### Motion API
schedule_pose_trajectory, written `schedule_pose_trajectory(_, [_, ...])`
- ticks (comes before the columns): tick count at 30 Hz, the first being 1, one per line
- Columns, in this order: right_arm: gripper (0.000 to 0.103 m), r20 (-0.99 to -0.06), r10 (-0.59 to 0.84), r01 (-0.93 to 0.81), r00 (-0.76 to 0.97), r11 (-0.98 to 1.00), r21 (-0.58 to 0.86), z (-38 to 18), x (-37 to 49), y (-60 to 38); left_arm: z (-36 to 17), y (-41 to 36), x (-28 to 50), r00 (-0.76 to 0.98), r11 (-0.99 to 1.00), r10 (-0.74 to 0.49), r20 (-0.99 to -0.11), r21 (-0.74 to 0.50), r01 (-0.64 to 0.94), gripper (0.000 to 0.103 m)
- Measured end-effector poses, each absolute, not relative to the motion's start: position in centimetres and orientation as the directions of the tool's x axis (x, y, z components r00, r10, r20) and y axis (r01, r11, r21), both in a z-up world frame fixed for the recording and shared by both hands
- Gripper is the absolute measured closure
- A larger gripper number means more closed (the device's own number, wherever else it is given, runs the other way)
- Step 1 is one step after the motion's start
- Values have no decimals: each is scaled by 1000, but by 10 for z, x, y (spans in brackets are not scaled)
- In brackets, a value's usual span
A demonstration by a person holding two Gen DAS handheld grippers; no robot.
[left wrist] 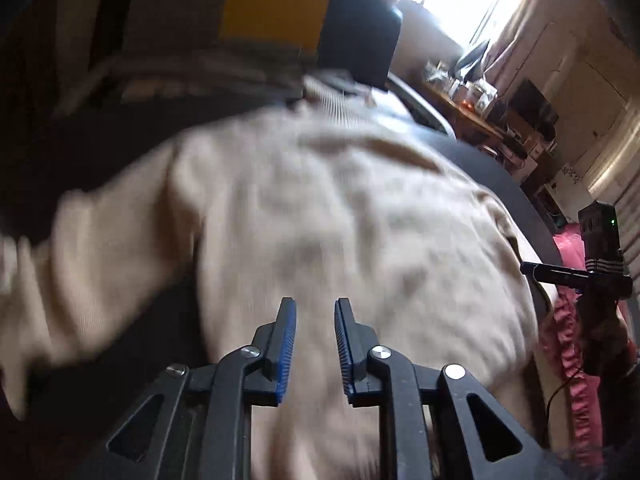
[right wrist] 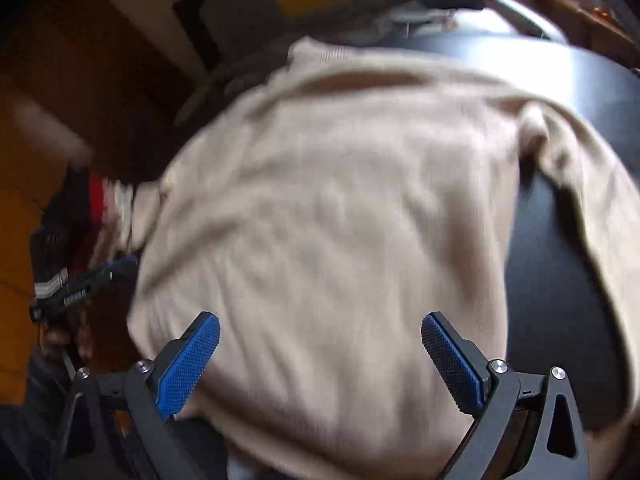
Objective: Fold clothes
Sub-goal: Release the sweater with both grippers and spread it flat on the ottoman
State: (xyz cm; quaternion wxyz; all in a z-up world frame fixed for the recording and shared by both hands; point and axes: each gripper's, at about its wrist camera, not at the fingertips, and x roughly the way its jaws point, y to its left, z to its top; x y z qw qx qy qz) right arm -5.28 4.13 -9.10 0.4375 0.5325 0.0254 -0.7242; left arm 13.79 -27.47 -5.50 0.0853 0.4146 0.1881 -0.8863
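Note:
A beige knit sweater (left wrist: 340,208) lies spread out and blurred on a dark round table (left wrist: 524,200). One sleeve trails to the left in the left wrist view. My left gripper (left wrist: 315,306) hovers over the sweater's near part, its blue pads a narrow gap apart with nothing between them. In the right wrist view the sweater (right wrist: 340,200) fills the middle, with a sleeve draped across the table (right wrist: 560,280) to the right. My right gripper (right wrist: 320,320) is wide open above the near hem, gripping nothing. Each gripper shows at the edge of the other's view: the right gripper (left wrist: 528,269) and the left gripper (right wrist: 128,264).
Beyond the sweater lies striped fabric with a yellow patch (left wrist: 276,4) beside a dark block (left wrist: 360,32). A cluttered wooden shelf (left wrist: 472,96) stands under a bright window at the back right. Pink ruffled cloth (left wrist: 568,340) hangs by the table's right rim. Brown wood (right wrist: 24,200) lies left.

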Motion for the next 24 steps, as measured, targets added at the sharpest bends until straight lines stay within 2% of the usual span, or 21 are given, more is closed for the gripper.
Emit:
schedule_pose_trajectory(4, [1,-775,-627,649,-77,-622,438,-88,-97,-2,-41,-300,71,-654,-943,12,-757,-226,244,76])
schedule_pose_trajectory(7, [1,-785,-616,669,-68,-612,423,-96,-132,-35,-41,-341,12,-644,-932,84,-760,-288,219,74])
schedule_pose_trajectory(11, [1,-783,-620,674,-39,-595,438,-107,-193,-62,-48,-397,-64,-652,-871,230,-722,-452,193,70])
schedule_pose_trajectory(12, [1,-777,-628,671,-41,-593,444,-108,-209,-67,-51,-407,-86,-656,-865,245,-714,-466,184,66])
schedule_pose_trajectory(17, [1,-751,-659,679,-51,-574,457,-112,-267,-88,-68,-443,-176,-656,-830,294,-695,-526,184,62])
schedule_pose_trajectory(20, [0,-731,-680,688,-54,-556,466,-118,-280,-92,-85,-455,-221,-626,-796,362,-691,-579,178,57])
schedule_pose_trajectory(24, [0,-694,-715,731,-83,-517,445,-109,-288,-92,-109,-455,-264,-563,-774,436,-702,-612,164,56])
